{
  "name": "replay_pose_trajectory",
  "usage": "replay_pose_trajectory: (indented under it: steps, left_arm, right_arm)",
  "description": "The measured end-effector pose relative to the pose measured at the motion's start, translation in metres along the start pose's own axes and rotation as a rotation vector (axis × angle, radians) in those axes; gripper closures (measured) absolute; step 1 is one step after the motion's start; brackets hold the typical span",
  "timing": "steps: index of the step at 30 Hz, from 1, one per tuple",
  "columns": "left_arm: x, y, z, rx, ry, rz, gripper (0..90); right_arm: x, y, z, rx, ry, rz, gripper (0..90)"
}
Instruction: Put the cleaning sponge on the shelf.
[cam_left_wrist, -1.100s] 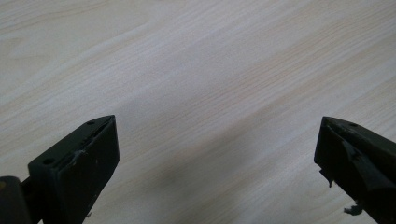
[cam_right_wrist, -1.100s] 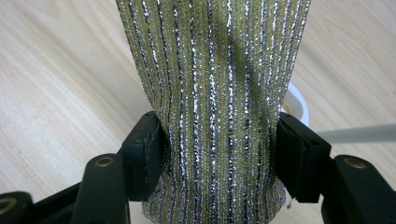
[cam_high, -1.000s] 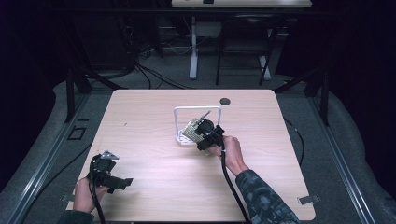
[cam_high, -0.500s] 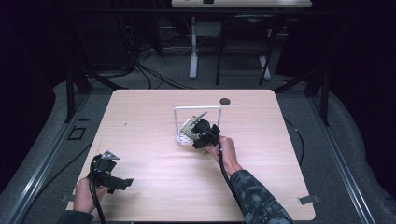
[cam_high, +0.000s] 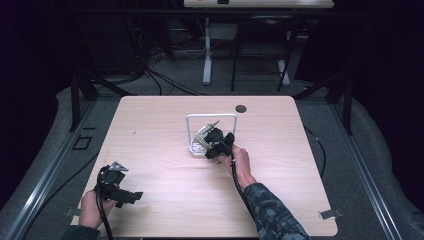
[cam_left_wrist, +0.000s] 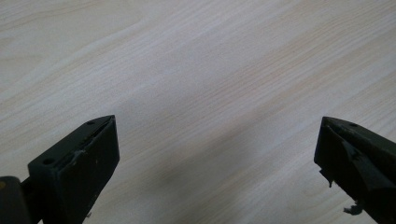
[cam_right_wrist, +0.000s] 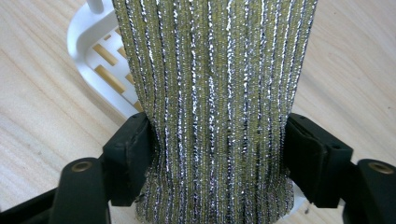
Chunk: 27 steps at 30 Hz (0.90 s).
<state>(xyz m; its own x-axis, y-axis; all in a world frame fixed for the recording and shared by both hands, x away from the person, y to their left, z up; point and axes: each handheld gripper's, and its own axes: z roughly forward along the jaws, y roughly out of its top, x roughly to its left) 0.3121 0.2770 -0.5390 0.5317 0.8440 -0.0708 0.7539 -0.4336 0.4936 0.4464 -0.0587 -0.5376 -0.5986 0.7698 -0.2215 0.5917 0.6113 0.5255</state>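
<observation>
My right gripper (cam_high: 212, 144) is shut on a glittery sponge (cam_right_wrist: 215, 93) with green and silver stripes, its jaws pressing in both sides. The sponge (cam_high: 202, 135) sits over the base of a white rack (cam_high: 191, 120) at the middle of the table. In the right gripper view a slotted corner of the white rack (cam_right_wrist: 88, 37) shows to the left of the sponge. My left gripper (cam_high: 134, 196) hovers near the table's front left corner, open, with bare wood between its jaws (cam_left_wrist: 215, 154).
A light wooden table (cam_high: 150, 125) carries everything. A small dark round disc (cam_high: 241, 108) lies behind the rack near the far edge. Bare wood spreads left of the rack and along the front. A cable trails from each gripper toward the person.
My right gripper has slid left and slightly forward toward the rack with the sponge in it. The left gripper has stayed where it was.
</observation>
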Motion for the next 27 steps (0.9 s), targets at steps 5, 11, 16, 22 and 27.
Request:
replay_pose_trajectory:
  steps: [5,11,16,22,27]
  left_arm:
    - [0.0,0.0,0.0,0.0,0.001,0.001,0.0]
    - [0.0,0.0,0.0,0.002,-0.002,0.004,0.0]
    - [0.0,0.0,0.0,0.006,-0.004,0.006,0.0]
    - [0.0,0.0,0.001,0.005,-0.003,0.007,0.0]
    - [0.0,0.0,0.0,0.003,-0.004,0.007,0.0]
  right_arm:
    - [0.0,0.0,0.002,-0.002,-0.009,0.006,21.7]
    - [0.001,0.001,0.003,-0.014,-0.013,-0.002,16.2]
    - [0.003,0.002,0.004,-0.017,-0.008,-0.005,14.0]
    - [0.006,0.002,-0.002,-0.048,0.017,-0.004,16.0]
    - [0.009,0.003,-0.009,-0.067,0.034,-0.013,16.1]
